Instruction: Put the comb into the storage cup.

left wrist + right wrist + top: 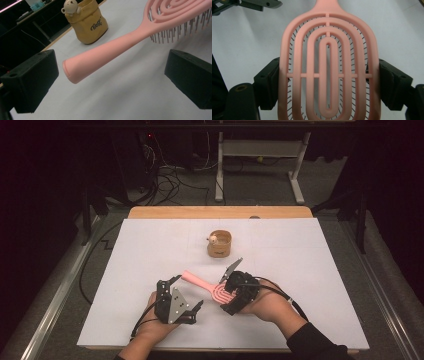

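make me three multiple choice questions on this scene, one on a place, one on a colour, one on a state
1. Where does the small tan fabric pouch with a bear figure stand?
A. beyond the brush, toward the table's far edge
B. beside the person's sleeve
C. on the floor

2. What colour is the vented plastic hairbrush?
A. blue
B. pink
C. black

3. How does the right gripper stand?
A. open, away from the brush
B. shut on the brush's handle
C. shut on the brush's head

Answers:
1 A: the high view shows it on the white table beyond the brush.
2 B: it is pink in all views.
3 C: its jaws press both sides of the head; the left gripper is open around the handle.
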A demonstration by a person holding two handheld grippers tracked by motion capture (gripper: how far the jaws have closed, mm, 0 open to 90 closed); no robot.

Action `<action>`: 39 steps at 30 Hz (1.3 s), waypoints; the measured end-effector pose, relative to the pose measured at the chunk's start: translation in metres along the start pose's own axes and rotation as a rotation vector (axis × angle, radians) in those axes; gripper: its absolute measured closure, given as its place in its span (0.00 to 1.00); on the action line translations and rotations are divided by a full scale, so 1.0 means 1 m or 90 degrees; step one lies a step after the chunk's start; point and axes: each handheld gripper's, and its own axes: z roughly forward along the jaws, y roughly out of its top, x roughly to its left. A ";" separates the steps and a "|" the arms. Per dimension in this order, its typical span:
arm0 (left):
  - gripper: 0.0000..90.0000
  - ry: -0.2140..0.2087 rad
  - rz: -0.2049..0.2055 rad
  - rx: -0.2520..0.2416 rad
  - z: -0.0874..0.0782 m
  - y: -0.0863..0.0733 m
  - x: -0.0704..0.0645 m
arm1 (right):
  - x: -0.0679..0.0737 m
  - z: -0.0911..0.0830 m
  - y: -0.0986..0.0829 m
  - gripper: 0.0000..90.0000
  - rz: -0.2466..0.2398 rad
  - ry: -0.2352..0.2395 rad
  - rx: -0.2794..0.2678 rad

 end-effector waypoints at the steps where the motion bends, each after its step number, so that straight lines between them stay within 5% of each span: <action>1: 0.00 0.002 0.003 0.000 0.000 0.000 0.000 | 0.000 0.001 0.001 0.22 -0.001 0.000 0.001; 19: 0.00 0.014 0.072 0.044 0.009 0.000 -0.011 | 0.008 0.008 0.014 0.22 -0.025 0.010 0.001; 32: 0.18 0.034 0.128 0.067 0.010 -0.001 -0.017 | 0.011 0.011 0.017 0.22 -0.031 0.012 0.004; 39: 0.22 0.043 0.137 0.066 0.009 0.000 -0.019 | 0.012 0.012 0.019 0.22 -0.032 0.017 0.003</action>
